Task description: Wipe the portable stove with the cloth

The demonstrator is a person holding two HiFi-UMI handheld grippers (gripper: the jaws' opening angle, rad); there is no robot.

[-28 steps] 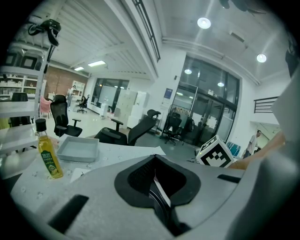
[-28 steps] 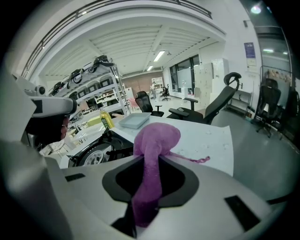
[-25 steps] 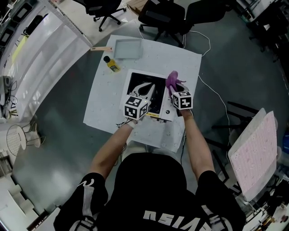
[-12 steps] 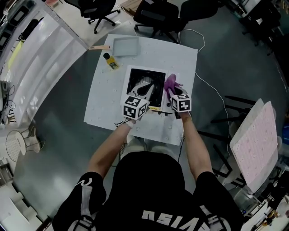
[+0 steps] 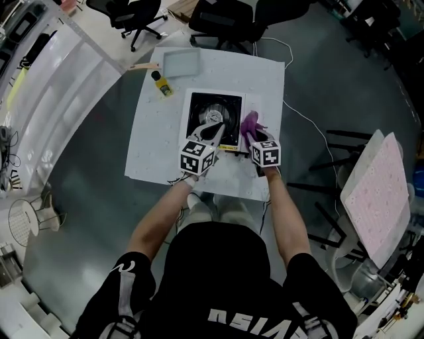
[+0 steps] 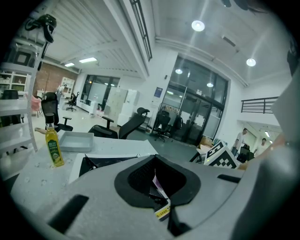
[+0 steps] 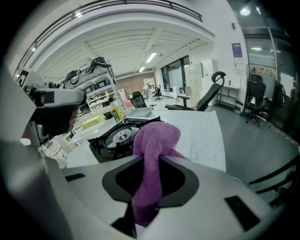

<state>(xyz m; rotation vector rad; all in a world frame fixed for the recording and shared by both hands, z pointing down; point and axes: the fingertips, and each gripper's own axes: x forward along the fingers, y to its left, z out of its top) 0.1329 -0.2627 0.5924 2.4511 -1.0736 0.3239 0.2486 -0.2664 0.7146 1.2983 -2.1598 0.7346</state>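
Note:
The portable stove (image 5: pixel 205 109) has a black top with a round burner and sits on a white mat (image 5: pixel 151 149). It also shows in the right gripper view (image 7: pixel 112 138) and the left gripper view (image 6: pixel 93 163). My right gripper (image 5: pixel 254 134) is shut on a purple cloth (image 5: pixel 250 124) at the stove's right front corner. The cloth (image 7: pixel 152 140) sticks up out of the jaws (image 7: pixel 147 185). My left gripper (image 5: pixel 217 127) reaches over the stove's front edge. Its jaws meet (image 6: pixel 165 190), and only a sliver of the stove's yellow-labelled edge shows through the recess.
A yellow bottle (image 5: pixel 161 84) and a grey tray (image 5: pixel 181 63) stand on the mat's far left, the bottle (image 6: pixel 54 147) and tray (image 6: pixel 75 139) beyond the stove. Office chairs (image 5: pixel 222 16) stand behind the table. A white cable (image 5: pixel 301 129) trails off the table's right side.
Both grippers have drawn back toward the stove's near edge. The cloth has come back with the right gripper along the stove's right side, from the far end to the front corner.

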